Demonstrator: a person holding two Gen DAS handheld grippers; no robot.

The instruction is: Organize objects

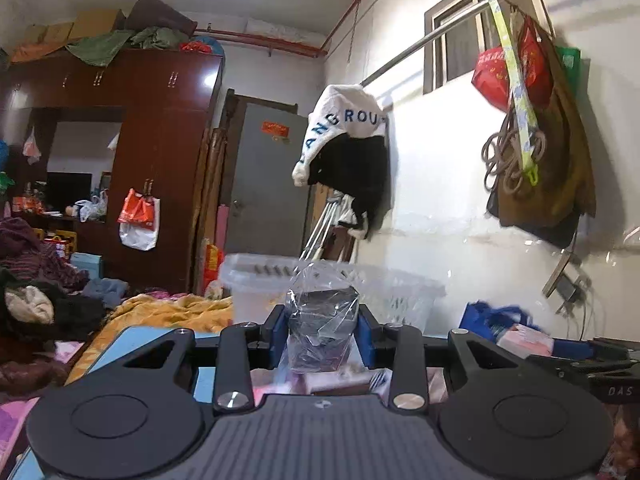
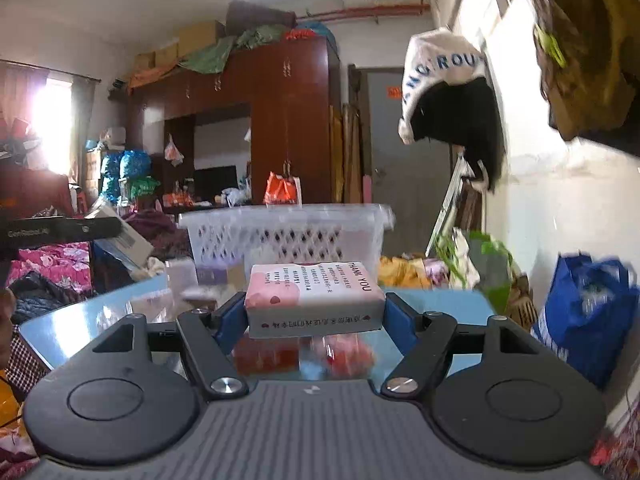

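A: The left gripper point(image 1: 323, 322) is clamped on a dark object wrapped in a clear plastic bag point(image 1: 322, 320), held off the tabletop point(image 1: 120, 340), with a white basket point(image 1: 400, 284) just beyond it. What could fail there?

B: The wrap is loose and slick. The pads may be pinching film more than the object, so it could slide down or swing when tipped toward the basket.

A: And the right gripper point(image 2: 315, 316)?

B: Its jaws are closed on the ends of a pink and white box point(image 2: 314, 300), which hangs level above the tabletop point(image 2: 80, 320), in front of the perforated white basket point(image 2: 280, 232). Only the side faces are held; a quick turn could let the box pivot or drop onto the red packets point(image 2: 304, 352) below.

A: Anything further out?

B: The basket rim stands about level with the box. Too low an approach would knock the rim and shove the light basket away. Both hands heading for one opening might also collide.
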